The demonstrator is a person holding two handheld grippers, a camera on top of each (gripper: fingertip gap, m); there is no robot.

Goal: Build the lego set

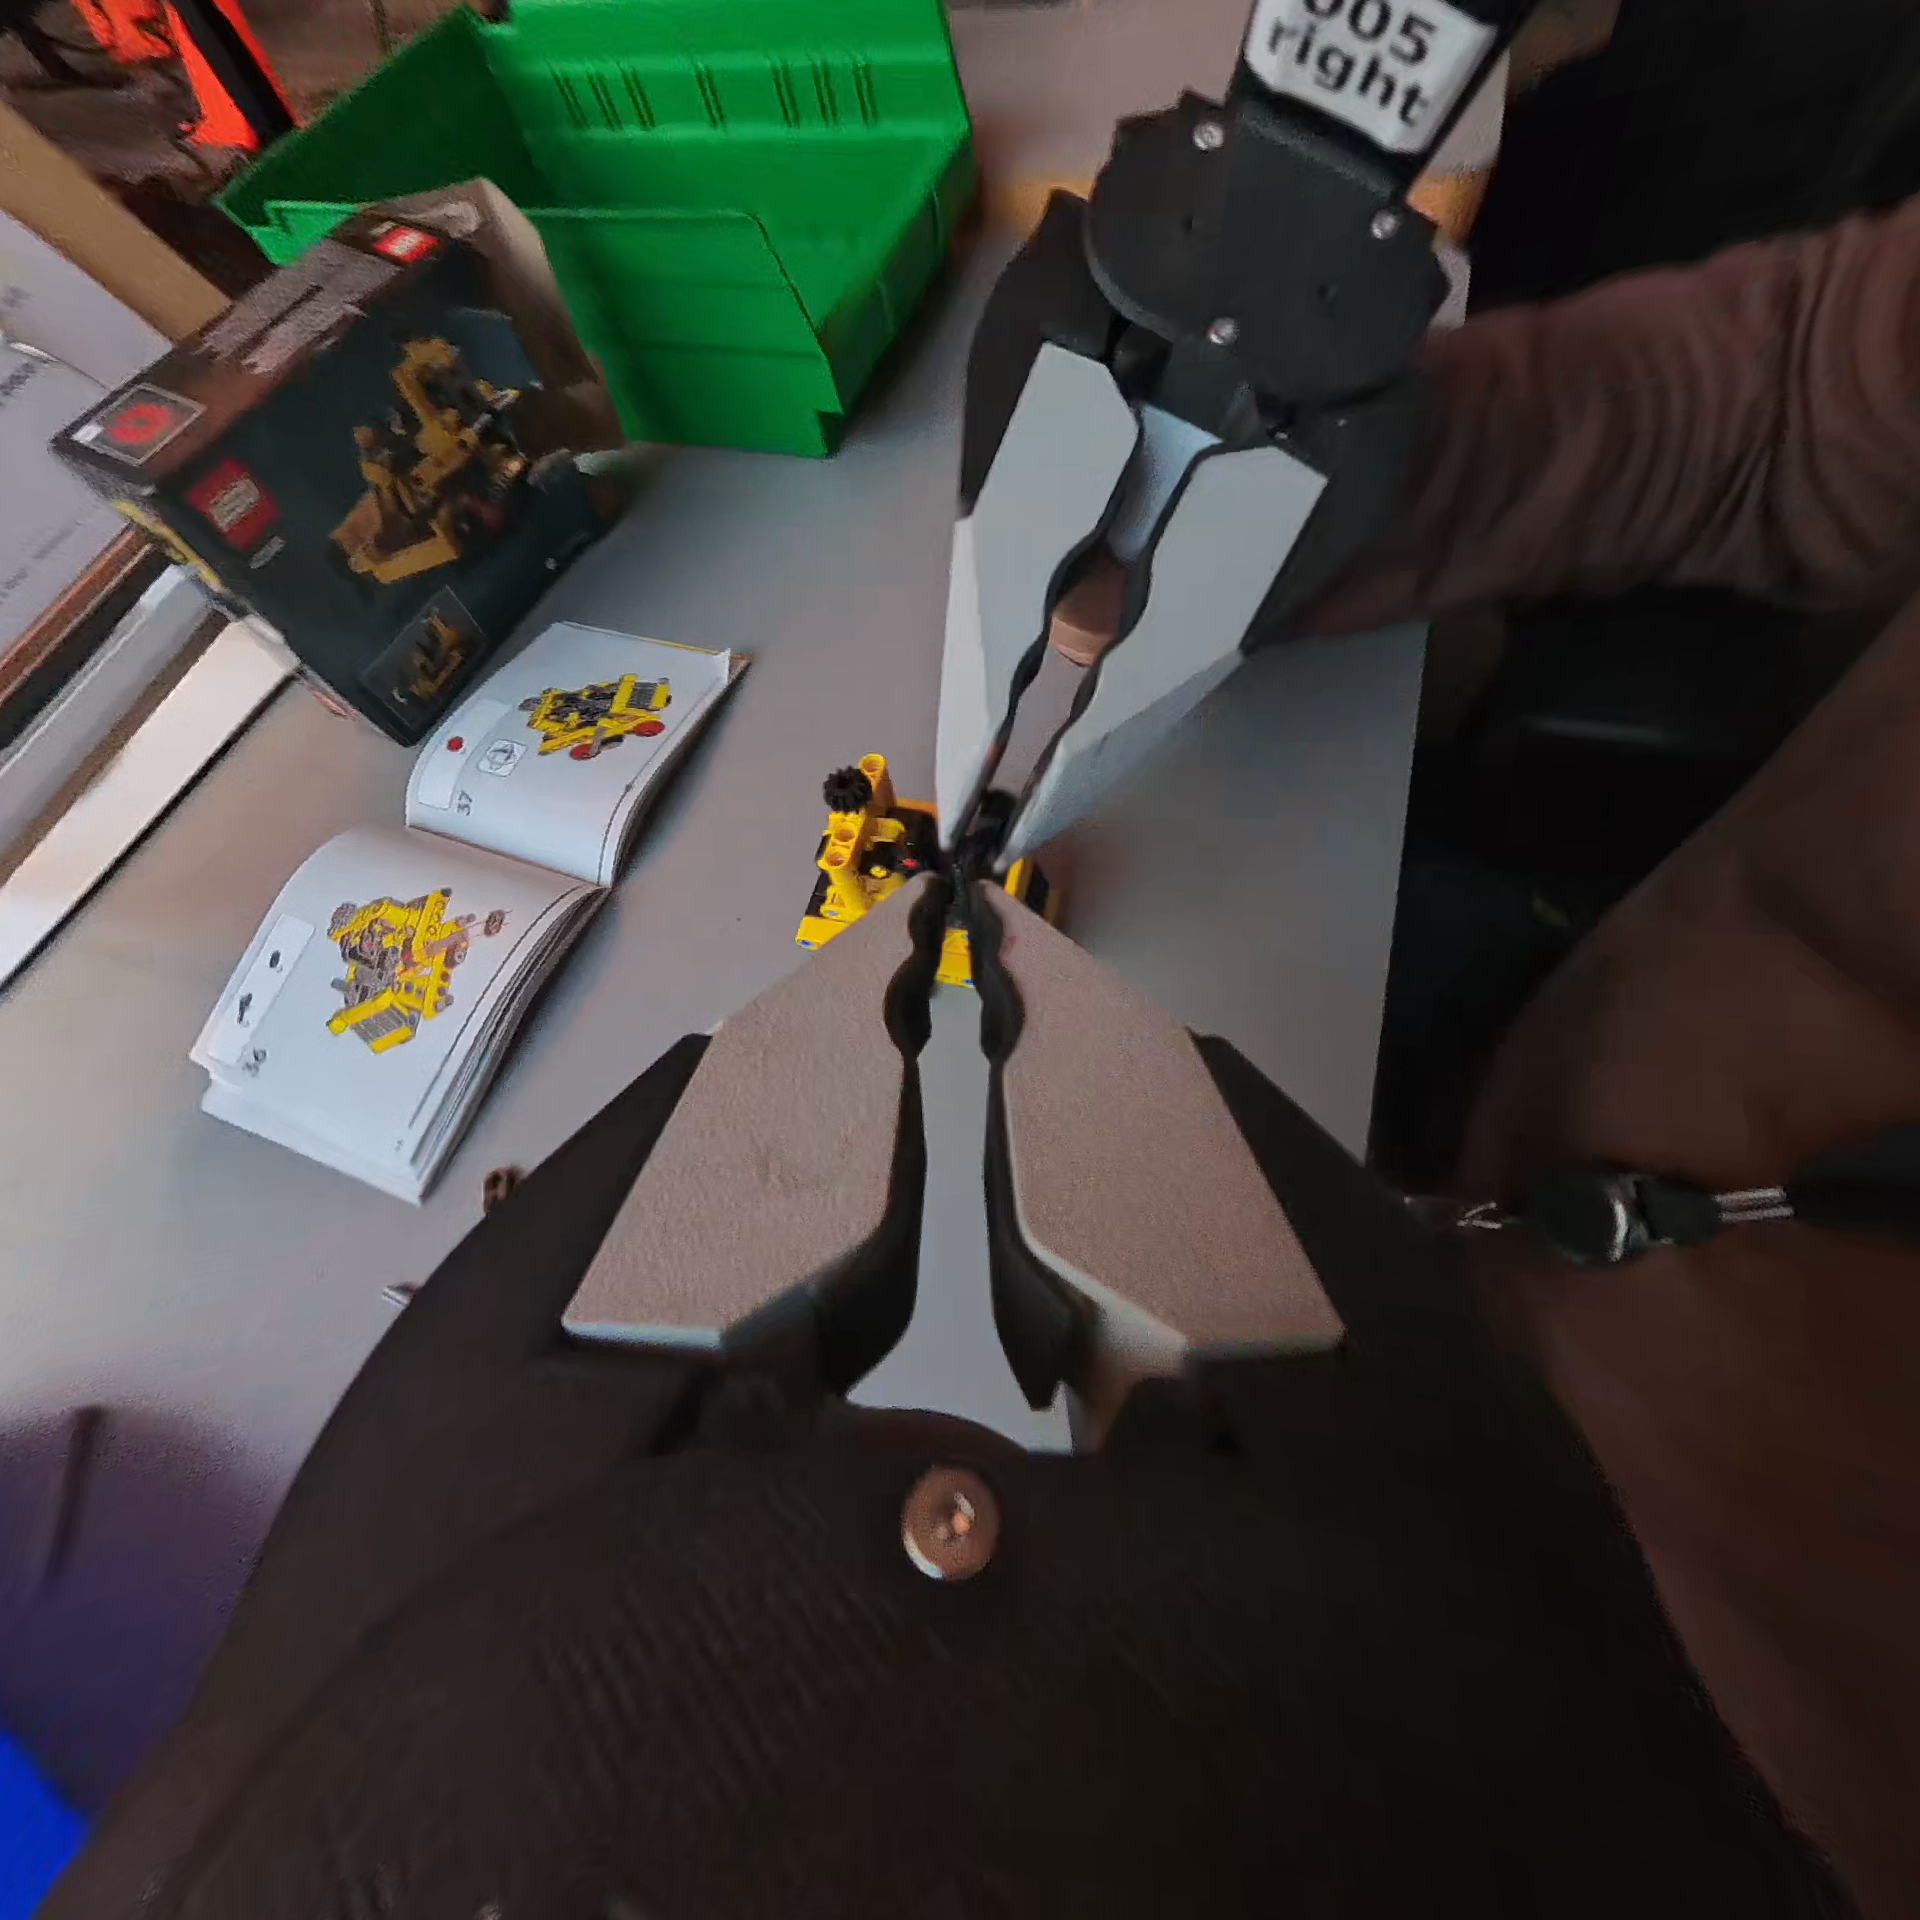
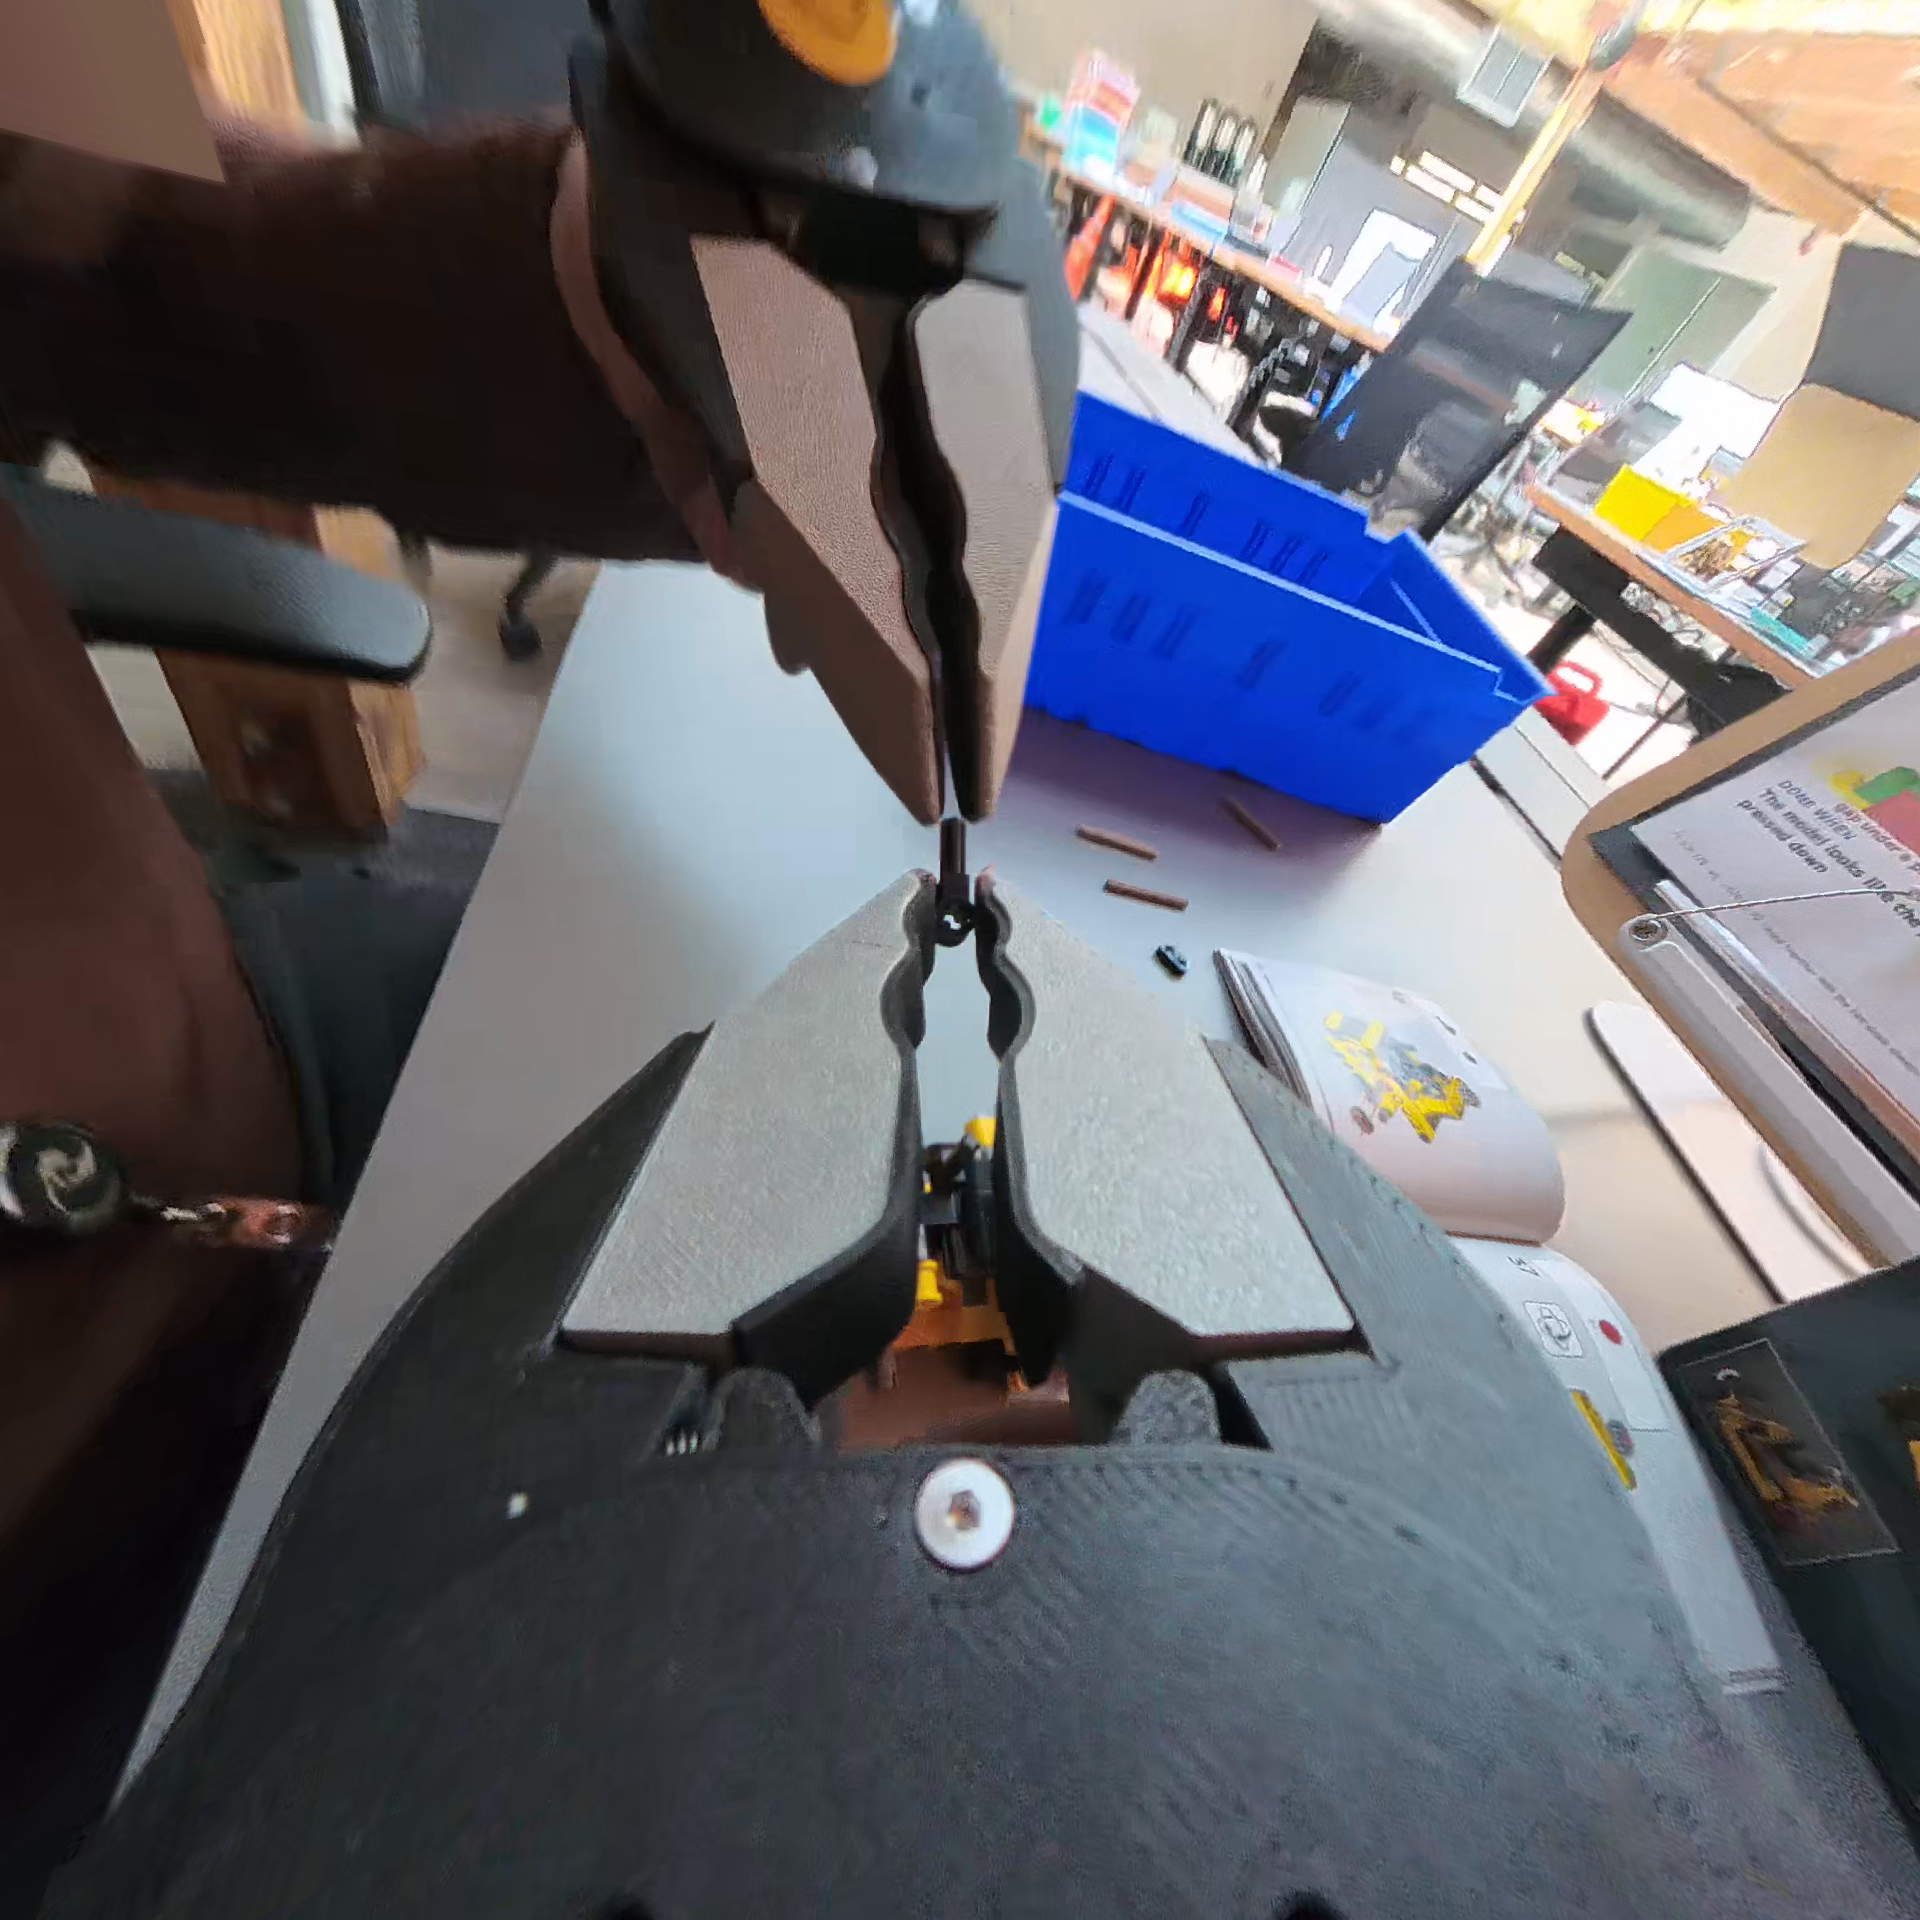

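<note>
In the right wrist view my right gripper (image 2: 956,914) is shut on a small black connector piece (image 2: 953,928). My left gripper (image 2: 951,814) comes down from above, shut on a thin black pin (image 2: 953,852). The pin's lower end meets the connector, tip to tip, above the table. In the left wrist view my left gripper (image 1: 961,896) and right gripper (image 1: 977,844) meet the same way, over the partly built yellow lego model (image 1: 868,857), which stands on the grey table (image 1: 727,540). The model (image 2: 951,1262) also shows between the right fingers.
An open instruction booklet (image 1: 416,935) and the black lego box (image 1: 343,468) lie left of the model, with a green bin (image 1: 707,208) behind. A blue bin (image 2: 1247,623), three brown axles (image 2: 1143,894) and a small black part (image 2: 1172,956) lie beyond the grippers. A clipboard (image 2: 1766,883) sits at right.
</note>
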